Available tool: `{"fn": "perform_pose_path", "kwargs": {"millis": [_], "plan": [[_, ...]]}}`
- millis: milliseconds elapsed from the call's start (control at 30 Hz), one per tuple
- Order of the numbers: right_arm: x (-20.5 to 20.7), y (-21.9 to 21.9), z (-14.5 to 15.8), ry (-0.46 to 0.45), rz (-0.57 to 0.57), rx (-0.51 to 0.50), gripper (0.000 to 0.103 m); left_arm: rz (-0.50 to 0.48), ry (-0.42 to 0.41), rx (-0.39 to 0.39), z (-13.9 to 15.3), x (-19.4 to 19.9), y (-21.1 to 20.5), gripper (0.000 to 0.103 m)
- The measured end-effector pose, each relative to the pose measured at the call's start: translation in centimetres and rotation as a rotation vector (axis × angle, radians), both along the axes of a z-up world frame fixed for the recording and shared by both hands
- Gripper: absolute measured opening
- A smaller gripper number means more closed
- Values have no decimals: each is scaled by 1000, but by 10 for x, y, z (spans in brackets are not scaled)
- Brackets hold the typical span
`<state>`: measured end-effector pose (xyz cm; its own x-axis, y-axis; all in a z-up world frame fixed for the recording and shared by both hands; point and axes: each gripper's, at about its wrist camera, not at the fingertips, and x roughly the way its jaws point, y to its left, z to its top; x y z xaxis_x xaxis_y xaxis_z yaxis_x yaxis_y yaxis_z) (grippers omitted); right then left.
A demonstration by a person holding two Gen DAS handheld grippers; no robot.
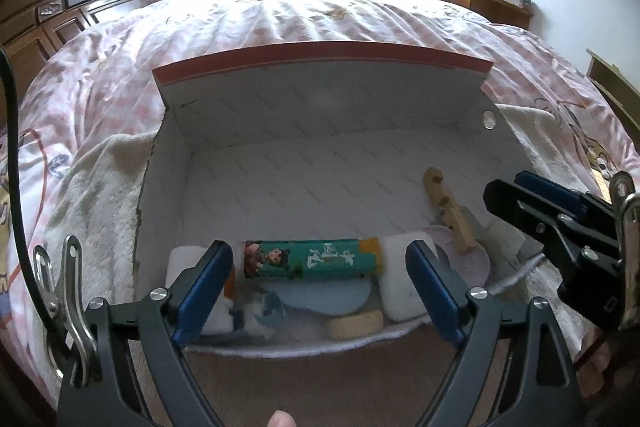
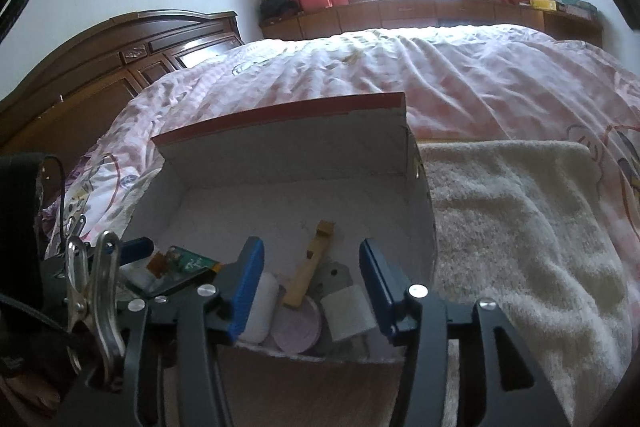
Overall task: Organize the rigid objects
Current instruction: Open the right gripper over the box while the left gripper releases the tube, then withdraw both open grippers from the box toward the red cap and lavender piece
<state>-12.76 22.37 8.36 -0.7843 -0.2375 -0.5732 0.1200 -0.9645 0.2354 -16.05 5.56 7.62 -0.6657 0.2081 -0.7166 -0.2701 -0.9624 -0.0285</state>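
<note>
Nearest the lens at the bottom of the left wrist view, the left gripper [image 1: 320, 287] has its blue-padded jaws spread wide and released, nothing between the pads. Just past them, low in the frame, lies the green printed tube [image 1: 310, 259], flat on its side across the near end of the open cardboard box [image 1: 320, 119]. Below it sits a round tan disc [image 1: 355, 323], with a white block [image 1: 402, 277] to its right. The notched wooden piece [image 1: 448, 215] leans at centre right, inside the box.

Over in the right wrist view, the right gripper [image 2: 310, 291] fills the bottom centre, jaws parted and gripping nothing. Between its pads you see a pale lilac round [image 2: 296, 331] and a white roll [image 2: 348, 313], both down in the box. The box rests on a cream towel [image 2: 520, 227], spread over the pink checked bed [image 2: 440, 75].
</note>
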Motion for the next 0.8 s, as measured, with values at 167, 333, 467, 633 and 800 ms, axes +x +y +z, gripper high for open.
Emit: {"fn": "perform_pose_path", "kwargs": {"millis": [167,333,467,633,800], "plan": [[17,-2,6,6,11,-20,59,-7,14,6,7,17,-3,90],[40,-6,8,15,22,-15,61,3,1,19,10,34,-11,90],[58,-9,7,5,26,-12,62,12,-4,24,10,50,-17,90],[79,-10,1,-19,18,-21,62,22,-12,20,7,70,-24,90],[101,-10,-6,-44,20,-24,62,29,-18,27,4,93,-32,90]]}}
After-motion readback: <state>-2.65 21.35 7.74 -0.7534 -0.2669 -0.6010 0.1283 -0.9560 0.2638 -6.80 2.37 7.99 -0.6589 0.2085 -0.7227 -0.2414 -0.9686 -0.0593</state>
